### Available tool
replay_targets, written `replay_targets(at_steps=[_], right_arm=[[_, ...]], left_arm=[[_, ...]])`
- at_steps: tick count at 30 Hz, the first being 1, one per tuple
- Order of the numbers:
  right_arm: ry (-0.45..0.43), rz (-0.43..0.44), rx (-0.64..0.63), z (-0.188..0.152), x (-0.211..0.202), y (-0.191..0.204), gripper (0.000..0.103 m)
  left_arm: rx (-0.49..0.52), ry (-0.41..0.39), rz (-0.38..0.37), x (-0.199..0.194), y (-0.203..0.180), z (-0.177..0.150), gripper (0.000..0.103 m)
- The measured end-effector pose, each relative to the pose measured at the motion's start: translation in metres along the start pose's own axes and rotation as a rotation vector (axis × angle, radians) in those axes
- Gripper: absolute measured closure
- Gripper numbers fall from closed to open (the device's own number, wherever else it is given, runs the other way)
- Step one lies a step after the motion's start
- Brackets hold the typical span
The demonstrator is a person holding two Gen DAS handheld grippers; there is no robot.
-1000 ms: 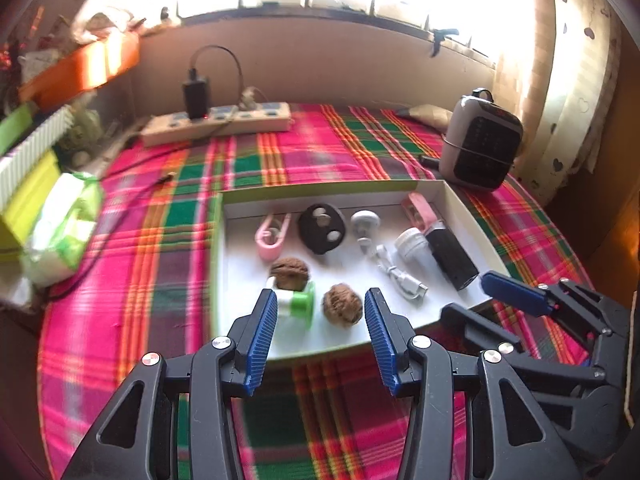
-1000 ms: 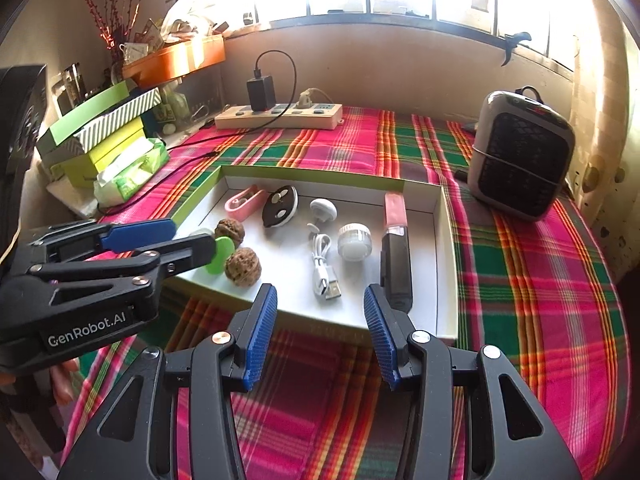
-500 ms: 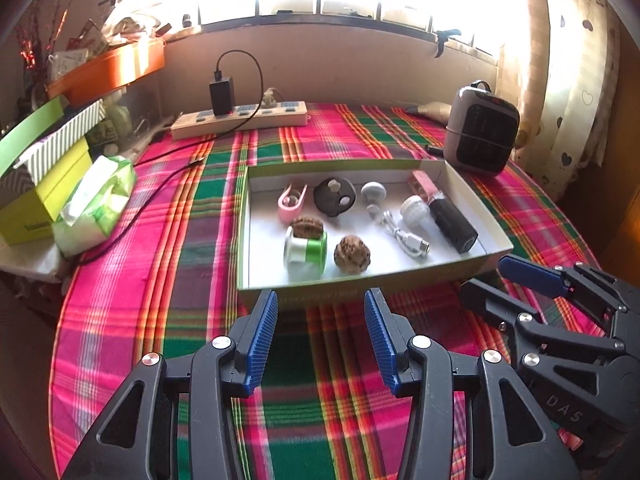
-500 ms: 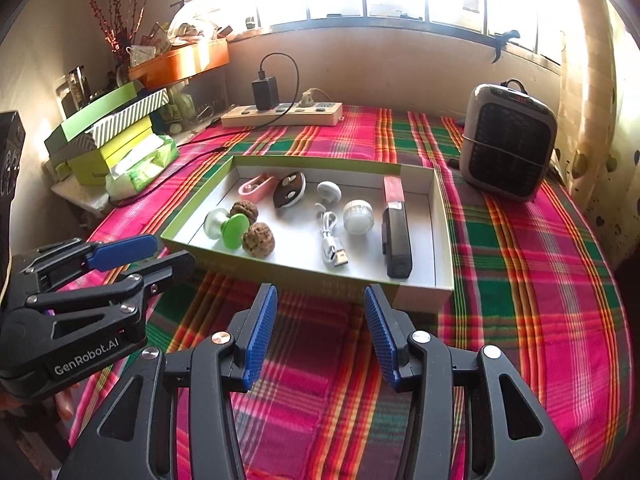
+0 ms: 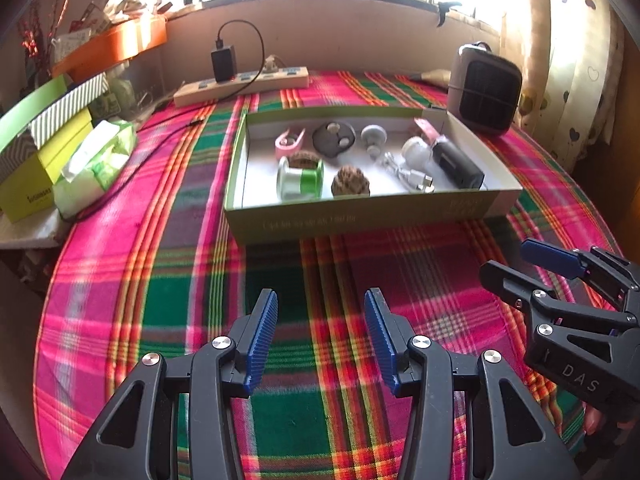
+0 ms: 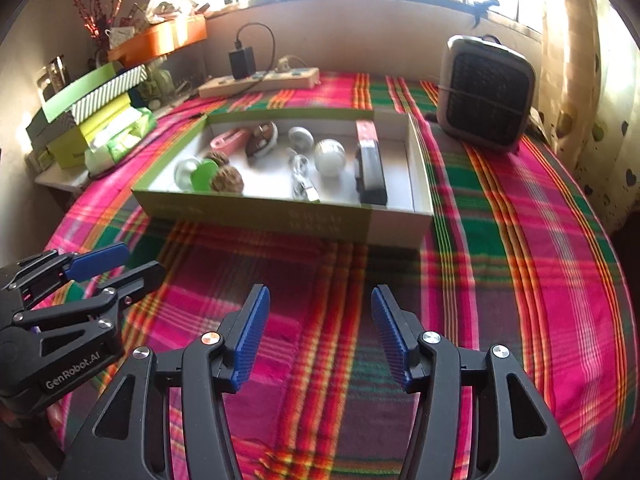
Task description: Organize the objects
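Green cardboard box (image 5: 360, 216) sits at twelve o'clock on the plaid counter (image 5: 160, 300), full of small light things. Walnuts (image 5: 350, 181) are hard and round, so pinch their middles. Both left tongs (image 5: 320, 332) and right tongs (image 6: 320, 332) are empty; the right are opening. At one o'clock stands a heater (image 6: 486, 92).

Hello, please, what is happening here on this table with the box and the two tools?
A person holds two grippers above a plaid tablecloth, both empty. The left gripper is open; the right gripper has its fingers opening, with nothing between them. The small items, such as two walnuts, a cable and a green spool, lie inside the box.
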State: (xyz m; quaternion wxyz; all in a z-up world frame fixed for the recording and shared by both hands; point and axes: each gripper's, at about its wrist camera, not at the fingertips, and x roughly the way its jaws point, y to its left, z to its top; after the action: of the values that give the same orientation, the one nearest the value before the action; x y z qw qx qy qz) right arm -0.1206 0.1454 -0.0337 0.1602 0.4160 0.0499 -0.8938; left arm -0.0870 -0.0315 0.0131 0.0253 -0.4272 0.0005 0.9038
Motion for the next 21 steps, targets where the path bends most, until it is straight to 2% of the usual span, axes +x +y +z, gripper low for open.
replay_targets(at_steps=[6, 8, 14, 21], right_arm=[[0.024, -0.019, 0.012, -0.0079, 0.0022, -0.0069, 0.047], [0.031, -0.024, 0.017, -0.0088, 0.0037, -0.0085, 0.041], [0.039, -0.043, 0.002, -0.0083, 0.0052, -0.0064, 0.039], [0.051, -0.067, 0.013, -0.0075, 0.0083, -0.0093, 0.027]], left_arm=[[-0.021, 0.009, 0.010, 0.0027, -0.0002, -0.0066, 0.059], [-0.014, 0.017, 0.022, 0.0047, -0.0023, -0.0067, 0.059], [-0.024, 0.020, 0.024, 0.0071, -0.0034, -0.0037, 0.059], [-0.034, 0.020, 0.037, 0.0078, -0.0054, -0.0037, 0.057]])
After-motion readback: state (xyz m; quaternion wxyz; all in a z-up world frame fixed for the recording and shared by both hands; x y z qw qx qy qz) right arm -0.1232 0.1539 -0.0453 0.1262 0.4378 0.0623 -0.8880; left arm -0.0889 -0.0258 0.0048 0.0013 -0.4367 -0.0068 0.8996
